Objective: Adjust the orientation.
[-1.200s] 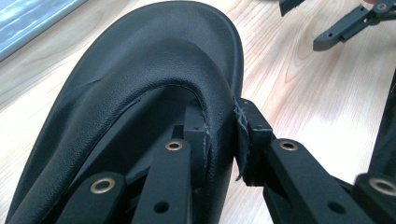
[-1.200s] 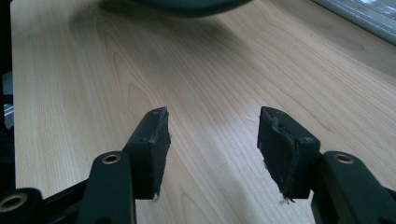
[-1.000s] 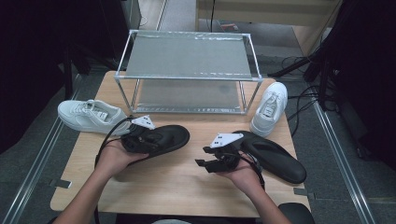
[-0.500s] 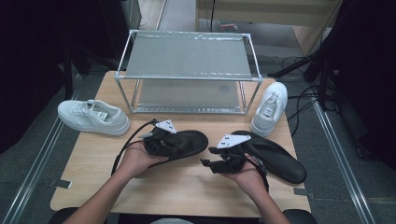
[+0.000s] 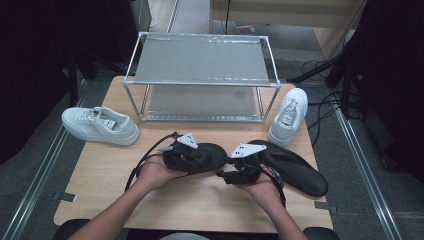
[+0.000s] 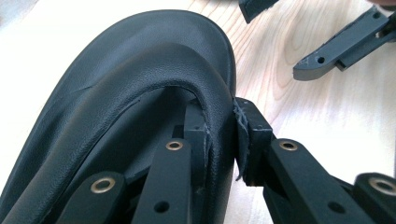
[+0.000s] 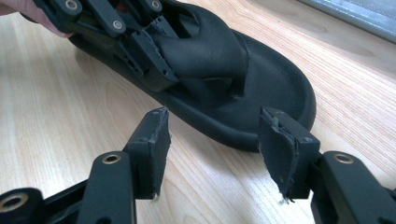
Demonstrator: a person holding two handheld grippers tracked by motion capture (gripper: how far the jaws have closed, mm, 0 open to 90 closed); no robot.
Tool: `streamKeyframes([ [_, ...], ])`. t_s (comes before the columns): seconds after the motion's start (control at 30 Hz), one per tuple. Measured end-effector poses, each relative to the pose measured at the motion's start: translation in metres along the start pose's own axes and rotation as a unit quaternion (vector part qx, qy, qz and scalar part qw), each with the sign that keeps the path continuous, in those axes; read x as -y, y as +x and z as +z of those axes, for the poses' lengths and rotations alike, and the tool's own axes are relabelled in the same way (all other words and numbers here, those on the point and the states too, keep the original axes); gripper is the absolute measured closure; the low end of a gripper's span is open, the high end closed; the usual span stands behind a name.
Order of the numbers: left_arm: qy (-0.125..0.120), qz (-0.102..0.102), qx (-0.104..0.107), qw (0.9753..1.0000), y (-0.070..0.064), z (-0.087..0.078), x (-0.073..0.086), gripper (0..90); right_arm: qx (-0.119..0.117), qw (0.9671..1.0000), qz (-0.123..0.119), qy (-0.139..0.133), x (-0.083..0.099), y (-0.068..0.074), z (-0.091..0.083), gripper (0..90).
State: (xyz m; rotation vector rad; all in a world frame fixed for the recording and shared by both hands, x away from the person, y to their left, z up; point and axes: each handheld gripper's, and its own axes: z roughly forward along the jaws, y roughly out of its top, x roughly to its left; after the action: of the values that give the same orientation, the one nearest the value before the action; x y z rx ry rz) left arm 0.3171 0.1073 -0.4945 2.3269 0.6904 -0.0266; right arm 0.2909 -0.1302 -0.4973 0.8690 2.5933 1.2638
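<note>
A black sandal (image 5: 212, 155) lies near the table's middle, and my left gripper (image 5: 196, 158) is shut on it. In the left gripper view my jaws pinch its leather strap (image 6: 205, 88), with the left gripper (image 6: 224, 135) squeezing the strap's edge. My right gripper (image 5: 225, 175) is open just right of that sandal, its jaws aimed at the toe end. Seen from the right gripper view, the right gripper (image 7: 212, 149) has nothing between its pads, the sandal (image 7: 271, 88) lies just beyond them, and the left gripper (image 7: 154, 60) is clamped on the strap. A second black sandal (image 5: 295, 167) lies flat to the right.
A metal two-tier shoe rack (image 5: 200, 80) stands at the back of the wooden table (image 5: 100, 175). One white sneaker (image 5: 100, 125) lies at the left, another (image 5: 289, 114) at the right beside the rack. Cables trail on the floor at the right.
My left gripper has carried the sandal rightward towards the table's middle, close to the right gripper. The right gripper has barely moved and stays open.
</note>
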Motion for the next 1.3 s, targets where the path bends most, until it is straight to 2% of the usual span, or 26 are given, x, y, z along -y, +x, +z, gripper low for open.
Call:
streamKeyframes([
  [0.2, 0.003, -0.006, 0.001, 1.0000, 0.005, 0.001, 0.005, 76.3, 0.002, 1.0000, 0.002, -0.001, -0.002, 0.001, 0.006, 45.1],
  [0.27, 0.001, -0.009, -0.001, 1.0000, 0.006, 0.000, 0.006, 70.4, 0.003, 1.0000, 0.001, 0.000, -0.003, 0.002, 0.007, 45.1],
  [0.37, -0.003, -0.008, 0.000, 1.0000, 0.008, -0.004, 0.006, 66.8, 0.001, 1.0000, -0.002, 0.003, -0.003, 0.003, 0.010, 45.1],
  [0.57, -0.006, -0.006, 0.003, 1.0000, 0.008, -0.022, 0.008, 61.0, -0.001, 0.9999, -0.011, 0.004, -0.004, 0.009, 0.014, 45.2],
  [0.7, -0.021, 0.004, 0.000, 0.9998, 0.011, -0.042, 0.012, 59.0, -0.001, 0.9999, -0.013, 0.004, -0.005, 0.012, 0.016, 45.3],
  [0.8, -0.028, 0.002, -0.005, 0.9996, 0.015, -0.055, 0.017, 58.9, -0.002, 0.9999, -0.014, 0.004, -0.006, 0.015, 0.018, 45.7],
  [0.93, -0.034, -0.010, -0.008, 0.9993, 0.025, -0.064, 0.024, 63.8, -0.002, 0.9999, -0.015, 0.002, -0.006, 0.017, 0.020, 45.7],
  [1.03, -0.028, -0.030, -0.026, 0.9988, 0.044, -0.070, 0.034, 69.1, 0.000, 0.9998, -0.019, 0.007, -0.006, 0.020, 0.025, 45.6],
  [1.13, -0.028, -0.032, -0.044, 0.9981, 0.057, -0.071, 0.040, 75.5, -0.001, 0.9998, -0.021, 0.006, -0.006, 0.023, 0.029, 46.3],
  [1.3, -0.029, -0.044, -0.040, 0.9978, 0.076, -0.071, 0.049, 87.2, -0.003, 0.9998, -0.019, -0.007, -0.009, 0.027, 0.032, 50.9],
])
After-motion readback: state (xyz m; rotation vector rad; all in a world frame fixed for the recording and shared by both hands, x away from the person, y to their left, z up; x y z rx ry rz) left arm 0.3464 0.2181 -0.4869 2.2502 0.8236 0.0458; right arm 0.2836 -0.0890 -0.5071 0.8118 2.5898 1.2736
